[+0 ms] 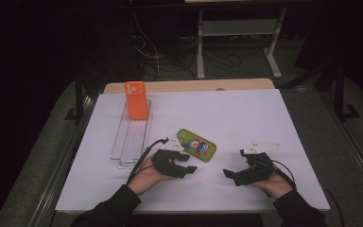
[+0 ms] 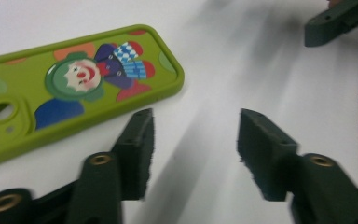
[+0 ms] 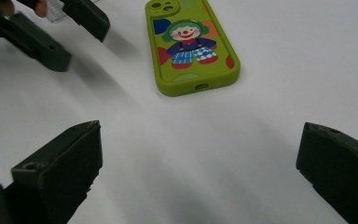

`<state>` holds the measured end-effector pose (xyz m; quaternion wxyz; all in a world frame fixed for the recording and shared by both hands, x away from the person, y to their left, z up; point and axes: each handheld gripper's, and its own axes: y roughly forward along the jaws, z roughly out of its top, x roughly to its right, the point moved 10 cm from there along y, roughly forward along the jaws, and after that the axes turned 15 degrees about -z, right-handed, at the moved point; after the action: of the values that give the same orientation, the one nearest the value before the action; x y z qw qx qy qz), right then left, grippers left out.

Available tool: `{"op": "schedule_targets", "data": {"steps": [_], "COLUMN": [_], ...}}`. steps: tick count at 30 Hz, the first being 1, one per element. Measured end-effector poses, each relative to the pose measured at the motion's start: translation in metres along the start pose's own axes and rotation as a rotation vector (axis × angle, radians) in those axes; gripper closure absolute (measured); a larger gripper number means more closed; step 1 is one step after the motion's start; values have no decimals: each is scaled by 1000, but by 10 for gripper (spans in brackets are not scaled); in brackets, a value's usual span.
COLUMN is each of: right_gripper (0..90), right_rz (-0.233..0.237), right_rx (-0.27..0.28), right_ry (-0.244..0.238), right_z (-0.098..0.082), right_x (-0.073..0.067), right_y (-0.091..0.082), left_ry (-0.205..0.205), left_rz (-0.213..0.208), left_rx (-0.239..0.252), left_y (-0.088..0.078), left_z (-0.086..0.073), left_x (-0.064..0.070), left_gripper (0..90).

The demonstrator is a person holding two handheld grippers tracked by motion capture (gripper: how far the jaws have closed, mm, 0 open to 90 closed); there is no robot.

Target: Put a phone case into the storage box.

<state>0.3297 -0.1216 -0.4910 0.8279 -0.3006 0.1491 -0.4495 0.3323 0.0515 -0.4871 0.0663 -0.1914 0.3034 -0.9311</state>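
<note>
high view first: a white table [image 1: 246, 118] with a person's two forearms coming in from the near edge, a black two-jaw gripper in each hand. the left gripper [image 1: 188, 169] sits just near of a green phone case [image 1: 197, 144], which lies flat on the table, a little left of the middle and slanted. the right gripper [image 1: 228, 174] is held well off to the right, its tips pointing back towards the left one, apart from the case.

over on the far left of the table an orange phone case [image 1: 136, 100] stands upright at the far end of a clear tray [image 1: 131, 139], well away from both hands.

left gripper view: the jaws are spread with bare table between them, nothing held. the green phone case [image 2: 70, 88] lies just beside the left-hand jaw, its rounded corner close to the jaw's tip but i can't see them touching. its back faces up, printed with a clown in a green wig. the picture is smeared with motion blur.

right gripper view: this claw stands wide open too, with bare white table in the gap. the green phone case [image 3: 189, 44] lies farther off beyond the jaws, camera holes at its far end, and the left gripper [image 3: 67, 37] shows at the top left, open, just beside the case.
</note>
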Motion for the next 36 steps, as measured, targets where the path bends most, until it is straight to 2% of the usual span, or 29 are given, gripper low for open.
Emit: {"op": "schedule_targets", "data": {"steps": [4, 6, 7, 13, 15, 18, 27, 31, 33, 36], "right_gripper": [0, 0, 0, 0, 0, 0, 0, 0, 0, 0], "right_rz": [0, 0, 1, 7, 8, 5, 14, 32, 47, 62], "right_rx": [-7, -4, -3, -4, -5, -10, -46, -49, -82, -94], "right_ry": [3, -1, -2, -14, -15, -17, -15, -46, -49, -61], "right_z": [-1, -1, -1, -2, -2, -3, 4, 11, 13, 19], "right_x": [-1, -1, -1, -2, -3, -3, -3, -4, -6, -6], "right_y": [1, 1, 1, 1, 2, 2, 2, 3, 2, 3], "left_ry": [-10, -22, -8, -2, 7, 4, 19, 19, 24, 28], "left_rz": [19, 7, 9, 6, -6, -25, -10, -8, -6, -5], "left_rx": [9, 6, 0, 1, -6, -11, -12, -14, -11, -9], "left_y": [-9, -11, -13, -15, -13, -12, -18, -19, -20, -20], "left_z": [-6, -10, -12, -14, -14, -16, -15, -15, -14, -14], "left_x": [1, 3, 3, 7, 9, 11, 9, 9, 9, 8], "left_gripper": [257, 186, 170, 48, 15, 0, 0, 0, 0, 0]}}
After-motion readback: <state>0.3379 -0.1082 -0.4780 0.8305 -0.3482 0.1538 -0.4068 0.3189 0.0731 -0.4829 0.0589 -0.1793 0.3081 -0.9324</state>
